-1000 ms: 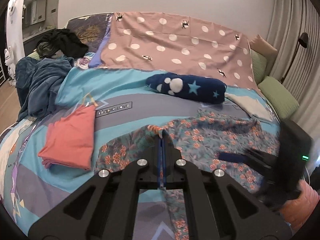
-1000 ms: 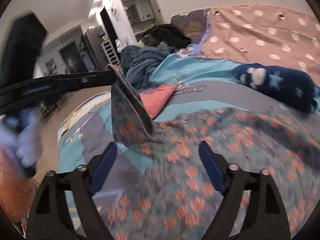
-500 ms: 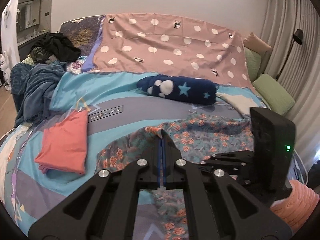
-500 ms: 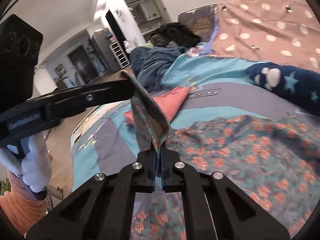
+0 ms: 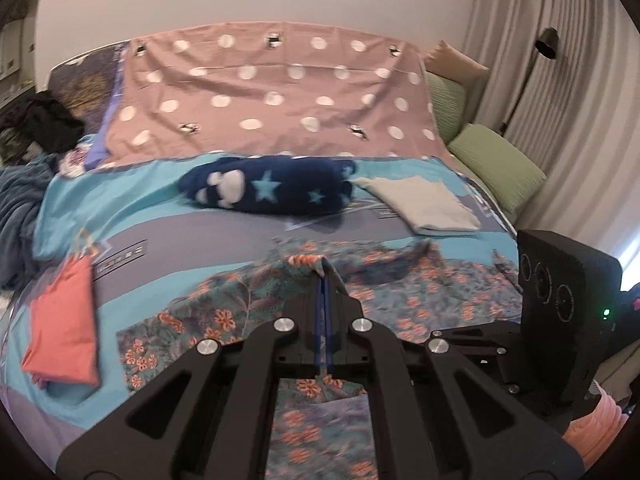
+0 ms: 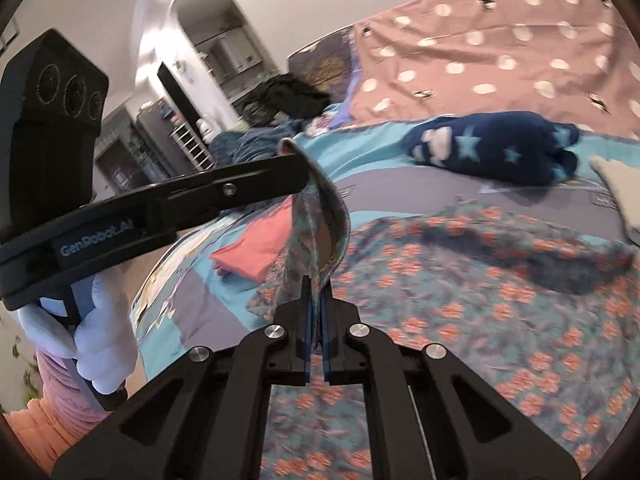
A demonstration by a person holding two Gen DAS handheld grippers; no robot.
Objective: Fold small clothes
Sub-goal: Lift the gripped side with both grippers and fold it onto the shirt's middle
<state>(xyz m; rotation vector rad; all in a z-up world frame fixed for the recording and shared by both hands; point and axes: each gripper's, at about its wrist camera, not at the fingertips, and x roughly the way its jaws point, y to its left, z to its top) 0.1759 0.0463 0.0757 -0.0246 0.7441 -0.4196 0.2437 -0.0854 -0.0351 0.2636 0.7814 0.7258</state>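
A floral garment (image 5: 420, 300) with orange flowers on blue-grey lies spread on the bed. My left gripper (image 5: 322, 276) is shut on a raised edge of it; it also shows in the right wrist view (image 6: 298, 172), pinching the cloth's top corner. My right gripper (image 6: 317, 284) is shut on the same edge a little lower, and the floral garment (image 6: 480, 280) spreads to its right. The right gripper's body (image 5: 560, 320) sits just right of my left gripper. A folded coral garment (image 5: 64, 328) lies at the left, and a folded white one (image 5: 424, 208) at the back right.
A rolled navy blanket with stars (image 5: 268, 190) lies across the middle of the bed. A pink dotted cover (image 5: 272, 92) is behind it. Green pillows (image 5: 496, 164) line the right side. A dark clothes heap (image 5: 36, 128) and blue blanket sit at the far left.
My right gripper closed on the garment's raised edge beside my left gripper. Both grippers have lifted and carried the edge toward the far side of the bed.
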